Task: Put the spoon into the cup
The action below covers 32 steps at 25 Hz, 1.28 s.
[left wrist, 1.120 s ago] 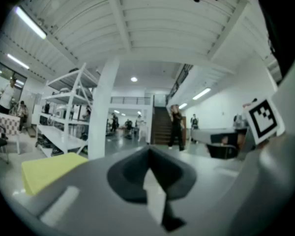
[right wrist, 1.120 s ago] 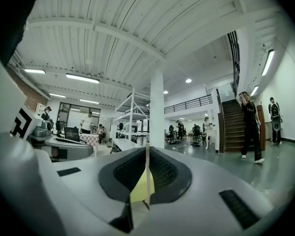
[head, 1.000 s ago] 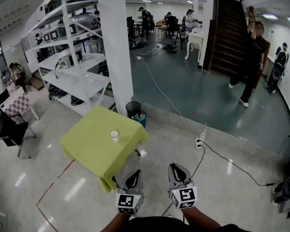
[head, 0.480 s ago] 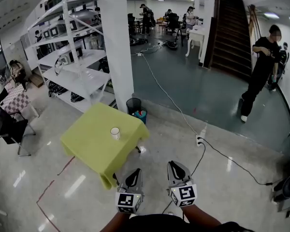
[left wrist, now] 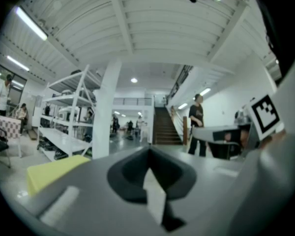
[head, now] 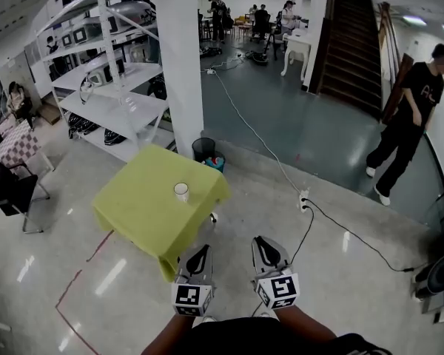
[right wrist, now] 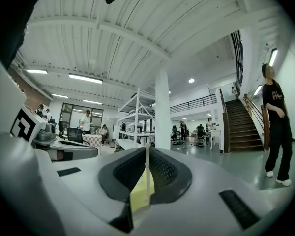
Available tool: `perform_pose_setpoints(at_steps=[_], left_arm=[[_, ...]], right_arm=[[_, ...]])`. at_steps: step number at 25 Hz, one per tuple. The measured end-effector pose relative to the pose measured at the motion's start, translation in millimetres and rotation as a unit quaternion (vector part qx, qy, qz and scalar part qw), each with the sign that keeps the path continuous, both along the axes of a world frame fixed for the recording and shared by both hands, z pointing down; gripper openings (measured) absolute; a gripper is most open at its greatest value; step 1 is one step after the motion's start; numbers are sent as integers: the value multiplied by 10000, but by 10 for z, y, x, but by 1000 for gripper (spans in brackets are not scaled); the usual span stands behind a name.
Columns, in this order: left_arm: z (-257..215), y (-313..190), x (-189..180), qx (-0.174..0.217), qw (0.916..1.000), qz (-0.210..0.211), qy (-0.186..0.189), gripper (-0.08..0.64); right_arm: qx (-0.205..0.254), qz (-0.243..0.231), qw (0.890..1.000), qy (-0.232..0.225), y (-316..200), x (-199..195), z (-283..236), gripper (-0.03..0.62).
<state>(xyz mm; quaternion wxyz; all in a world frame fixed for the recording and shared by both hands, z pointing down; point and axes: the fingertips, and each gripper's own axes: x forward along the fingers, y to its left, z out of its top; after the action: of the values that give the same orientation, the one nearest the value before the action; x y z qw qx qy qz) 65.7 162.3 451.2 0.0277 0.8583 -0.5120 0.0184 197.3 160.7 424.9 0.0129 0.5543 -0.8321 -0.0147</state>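
A white cup stands upright near the far right corner of a yellow-green table. No spoon shows in any view, and the cup is too small to see into. My left gripper and right gripper hang side by side low in the head view, short of the table's near corner and off to its right. Both are shut with nothing in them. In the left gripper view the jaws meet, with the table at the lower left. The right gripper's jaws also meet, with a sliver of yellow behind them.
A white pillar and white shelving stand behind the table, with a black bin at the pillar's foot. A cable and floor socket lie to the right. A person walks at far right. A black chair stands left.
The table and cup have shifted slightly right and nearer in the head view. The person at the right has walked closer along the wall. Both grippers stay shut, held low.
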Motion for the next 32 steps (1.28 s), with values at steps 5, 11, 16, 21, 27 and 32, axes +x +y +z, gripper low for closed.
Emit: perform_pose_setpoints(at_steps=[5,11,16,21,27,32], left_arm=[[97,64,-263,-121,9999,86,-12,6],[114,-8,-365,-132,9998,179,10,6],[98,-168,-386,-153,9998,139,-56,7],[112,-485,-260,-130,9999,3,66,7],[74,-1025,5,-84,9999,-75,72,6],[122,-1442,122,-144,9996,-242,56,7]], right_arm=[[5,70,9998,169,74,-276,46,26],[-68,99,9999,105,-11,-437,115,26],[-86,62,9999,71,-188,-428,86,26],[-104,-69,9999,71,-497,-314,110,26],[-96,-216,9997,78,-1079,-78,123,26],[-139,-474,9988,-49,-1471,30,86,26]])
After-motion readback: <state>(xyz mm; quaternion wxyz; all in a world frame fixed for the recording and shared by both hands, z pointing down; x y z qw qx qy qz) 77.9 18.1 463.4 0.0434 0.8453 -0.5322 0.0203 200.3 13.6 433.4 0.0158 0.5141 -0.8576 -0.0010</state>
